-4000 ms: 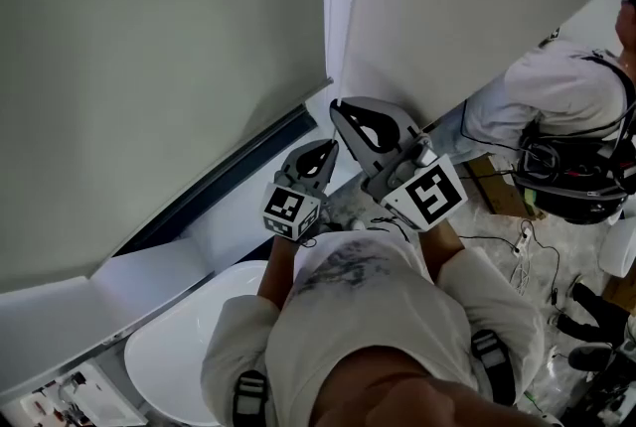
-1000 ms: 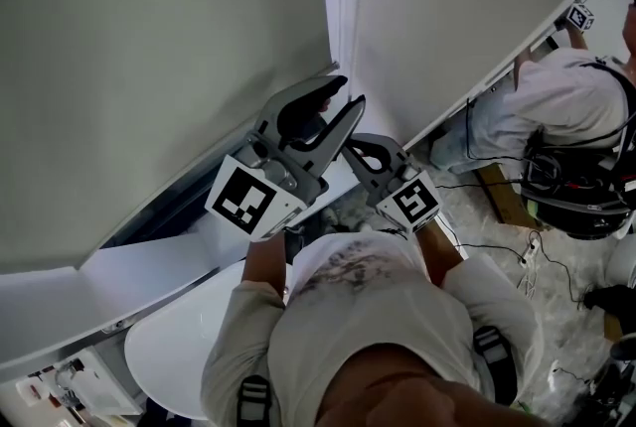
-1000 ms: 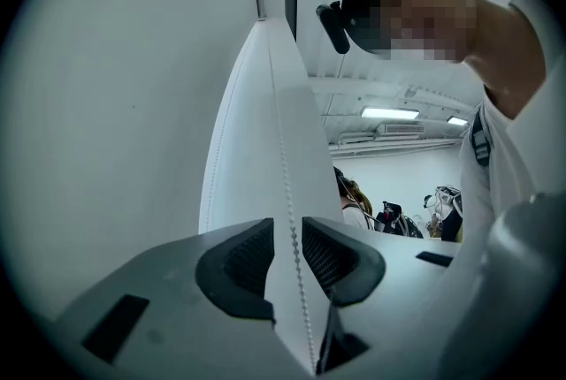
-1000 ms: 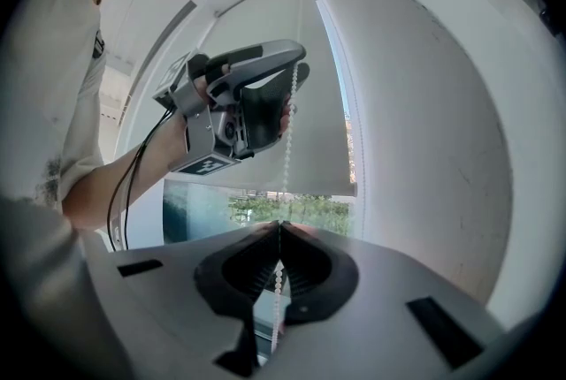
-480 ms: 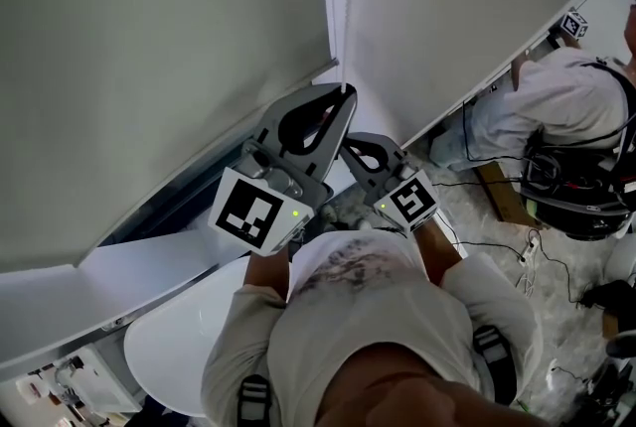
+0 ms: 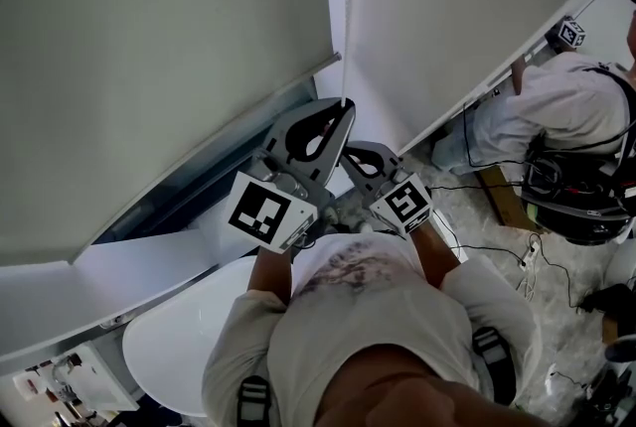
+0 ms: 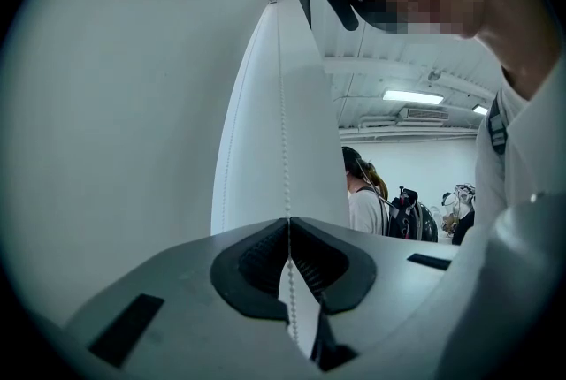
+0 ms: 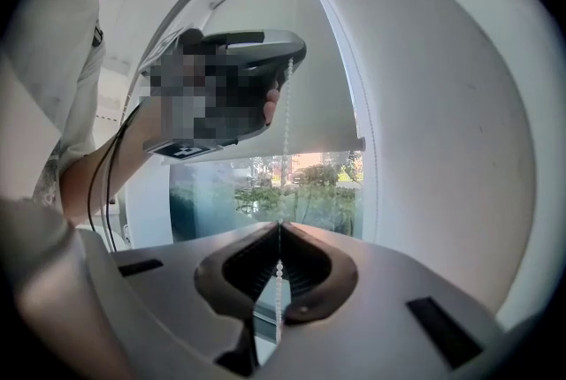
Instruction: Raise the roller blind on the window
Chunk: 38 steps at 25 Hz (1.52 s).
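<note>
The left gripper (image 6: pixel 344 107) has its jaws shut tight on the bead chain (image 6: pixel 347 18). The right gripper (image 6: pixel 348 155) pinches the same chain just below it, so the 2 grippers sit close together. The roller blind (image 6: pixel 149 68) hangs partway down the window (image 8: pixel 292 193), and glass and green trees show under its bottom edge.

A bare white lab or test hall — long ceiling strip light (image 7: pixel 411 95) far off, thin black cables (image 6: pixel 487 187) across the right-hand floor, another person in a black strapped harness (image 6: pixel 571 182).
</note>
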{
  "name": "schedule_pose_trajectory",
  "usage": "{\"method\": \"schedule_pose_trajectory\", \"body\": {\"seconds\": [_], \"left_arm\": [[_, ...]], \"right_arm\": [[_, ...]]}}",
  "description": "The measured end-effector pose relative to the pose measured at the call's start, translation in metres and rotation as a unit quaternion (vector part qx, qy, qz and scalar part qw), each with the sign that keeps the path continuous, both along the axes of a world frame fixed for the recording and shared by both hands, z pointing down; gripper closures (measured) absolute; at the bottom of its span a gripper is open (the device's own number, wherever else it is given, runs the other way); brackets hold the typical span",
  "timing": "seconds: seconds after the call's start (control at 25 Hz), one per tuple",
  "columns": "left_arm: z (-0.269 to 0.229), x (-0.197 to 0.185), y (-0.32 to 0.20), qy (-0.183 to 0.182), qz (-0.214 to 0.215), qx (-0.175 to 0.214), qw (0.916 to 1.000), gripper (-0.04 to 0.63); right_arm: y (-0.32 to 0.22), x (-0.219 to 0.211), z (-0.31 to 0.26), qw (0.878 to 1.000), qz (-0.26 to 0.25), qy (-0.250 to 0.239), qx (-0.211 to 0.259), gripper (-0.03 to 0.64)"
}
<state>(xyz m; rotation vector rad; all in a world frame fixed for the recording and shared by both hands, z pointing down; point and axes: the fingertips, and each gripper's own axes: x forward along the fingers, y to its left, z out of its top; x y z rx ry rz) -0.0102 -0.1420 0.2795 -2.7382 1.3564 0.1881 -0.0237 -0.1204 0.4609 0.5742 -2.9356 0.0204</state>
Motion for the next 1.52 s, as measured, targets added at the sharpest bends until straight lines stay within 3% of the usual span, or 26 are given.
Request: {"method": "schedule_pose_trajectory", "body": {"seconds": [0.8,1.28,1.52], "left_arm": [[0.098,0.000,-0.010,0.019,-0.011,-0.092,0.9955,0.583],[0.135,-0.010,0.012,0.020,-0.005,-0.121,0.9925,0.583],[0.164,-0.011,0.010,0.029,-0.001,-0.140,0.9898,0.583]], "right_arm": [[-0.003,0.004,0.097,0.995,-0.011,0.063,-0.071,0.555],[0.019,-0.008,0.133,0.991,-0.013,0.095,-0.097,0.555],[0.022,-0.006,0.162,0.986,-0.010,0.105,-0.133,0.555]]}}
